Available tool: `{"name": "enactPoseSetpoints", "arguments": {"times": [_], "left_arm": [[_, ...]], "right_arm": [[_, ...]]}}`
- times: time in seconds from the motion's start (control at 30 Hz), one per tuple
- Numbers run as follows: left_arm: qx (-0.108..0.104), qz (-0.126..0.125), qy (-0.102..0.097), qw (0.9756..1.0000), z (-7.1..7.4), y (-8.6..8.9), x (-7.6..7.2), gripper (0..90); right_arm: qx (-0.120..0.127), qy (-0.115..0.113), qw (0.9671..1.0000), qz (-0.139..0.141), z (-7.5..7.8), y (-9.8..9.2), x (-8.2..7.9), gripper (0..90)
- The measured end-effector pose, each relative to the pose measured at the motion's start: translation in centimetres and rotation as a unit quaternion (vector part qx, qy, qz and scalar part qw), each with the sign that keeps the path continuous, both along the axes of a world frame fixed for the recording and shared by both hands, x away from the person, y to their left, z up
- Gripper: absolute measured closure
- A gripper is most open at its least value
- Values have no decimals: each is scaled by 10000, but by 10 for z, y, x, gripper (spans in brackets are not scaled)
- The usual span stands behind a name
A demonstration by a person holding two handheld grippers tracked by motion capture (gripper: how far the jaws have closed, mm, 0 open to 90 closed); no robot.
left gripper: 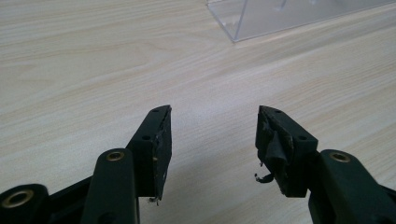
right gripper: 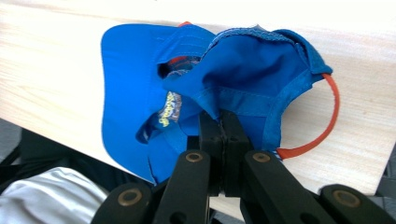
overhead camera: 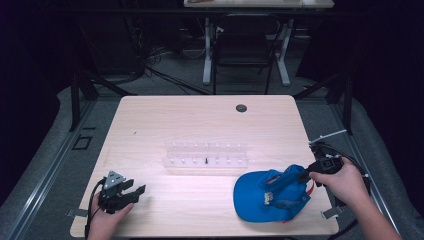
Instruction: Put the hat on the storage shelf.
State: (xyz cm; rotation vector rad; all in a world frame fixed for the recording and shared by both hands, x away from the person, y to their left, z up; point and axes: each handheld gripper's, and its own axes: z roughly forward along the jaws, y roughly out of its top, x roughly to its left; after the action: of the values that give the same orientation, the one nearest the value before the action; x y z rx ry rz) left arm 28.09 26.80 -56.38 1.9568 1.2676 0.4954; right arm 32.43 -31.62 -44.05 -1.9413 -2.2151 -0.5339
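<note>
A blue cap (overhead camera: 255, 192) with an orange back strap lies upside down near the table's front right corner. My right gripper (overhead camera: 300, 176) is shut on the cap's fabric and lifts its crown. In the right gripper view the cap (right gripper: 140, 84) hangs crumpled from the closed jaws, my right gripper (right gripper: 223, 120) pinching its inner band, with the orange strap (right gripper: 329, 121) at the right. My left gripper (overhead camera: 135, 191) rests at the table's front left, open over bare wood. In its own view my left gripper (left gripper: 214, 112) has nothing between the jaws.
A clear plastic rack (overhead camera: 206, 156) with small pegs stands across the middle of the wooden table (overhead camera: 200, 117); its corner (left gripper: 261, 18) shows ahead of the left gripper. A dark round grommet (overhead camera: 241, 108) sits at the back. A chair and desk legs stand beyond.
</note>
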Motion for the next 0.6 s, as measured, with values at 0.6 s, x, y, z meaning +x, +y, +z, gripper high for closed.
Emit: {"name": "enactPoseSetpoints", "arguments": {"times": [0.6], "left_arm": [[-19,20,-4,10000,0,0,0,462]], "right_arm": [[864,383,9949,-360,17,-2,7,900]]}}
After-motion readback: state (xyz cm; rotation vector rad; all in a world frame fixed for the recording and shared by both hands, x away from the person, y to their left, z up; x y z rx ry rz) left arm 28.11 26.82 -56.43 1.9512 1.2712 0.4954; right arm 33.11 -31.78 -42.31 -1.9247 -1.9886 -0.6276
